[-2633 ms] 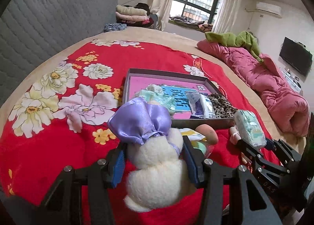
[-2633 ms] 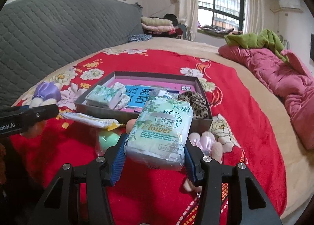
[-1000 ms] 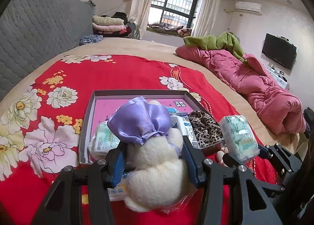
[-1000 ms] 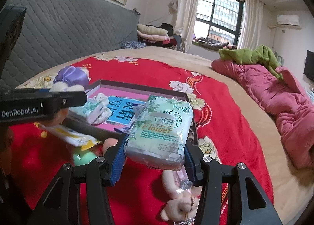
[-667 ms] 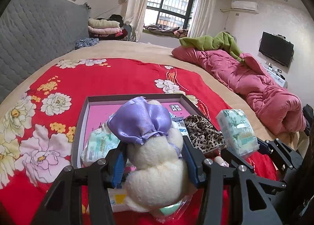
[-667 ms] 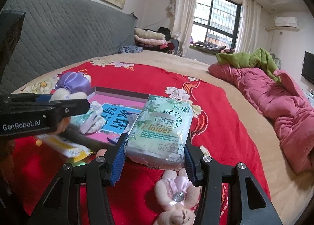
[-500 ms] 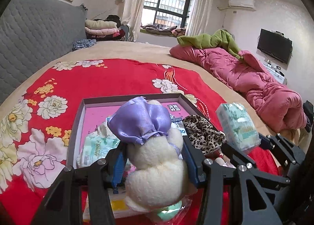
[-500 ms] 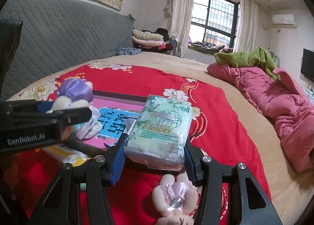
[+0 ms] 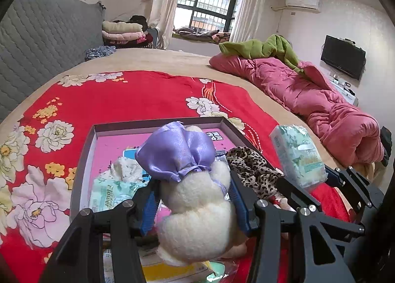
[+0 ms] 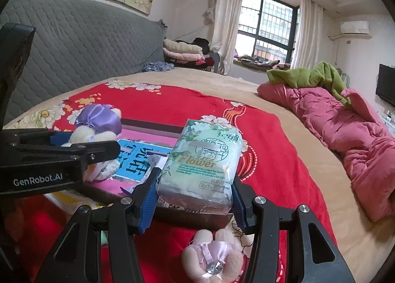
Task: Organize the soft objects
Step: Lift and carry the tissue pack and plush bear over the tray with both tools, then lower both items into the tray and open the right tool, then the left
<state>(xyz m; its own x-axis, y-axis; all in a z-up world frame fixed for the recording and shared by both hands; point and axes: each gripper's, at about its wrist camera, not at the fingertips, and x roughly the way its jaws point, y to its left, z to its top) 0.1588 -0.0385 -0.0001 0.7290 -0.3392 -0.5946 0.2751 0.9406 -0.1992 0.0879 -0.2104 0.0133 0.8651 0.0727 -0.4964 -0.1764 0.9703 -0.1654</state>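
Red floral bedspread [image 9: 148,95], leopard-print cloth [image 9: 251,167]

- Bed [image 9: 153,61]: tan sheet, grey quilted headboard [image 9: 44,36] along its 9 o'clock side.
- Red floral blanket [image 9: 138,95] spread over the bed's near half.
- Shallow grey box [image 9: 81,159], pink inside, sits on the blanket at centre; holds tissue packs, a leopard-print piece, other small bits.
- Pink plush toy [image 10: 212,255] on the blanket just at 6 o'clock of the box, rt wrist view.
- Yellow-and-white packet [image 9: 170,270] on the blanket at the box's near edge, partly hidden.
- Pink quilt [image 9: 321,107] bunched along the bed's 3 o'clock edge, green cloth [image 9: 266,48] on its far end.
- Blue patterned cloth [image 9: 100,51] at 11 o'clock by the headboard.
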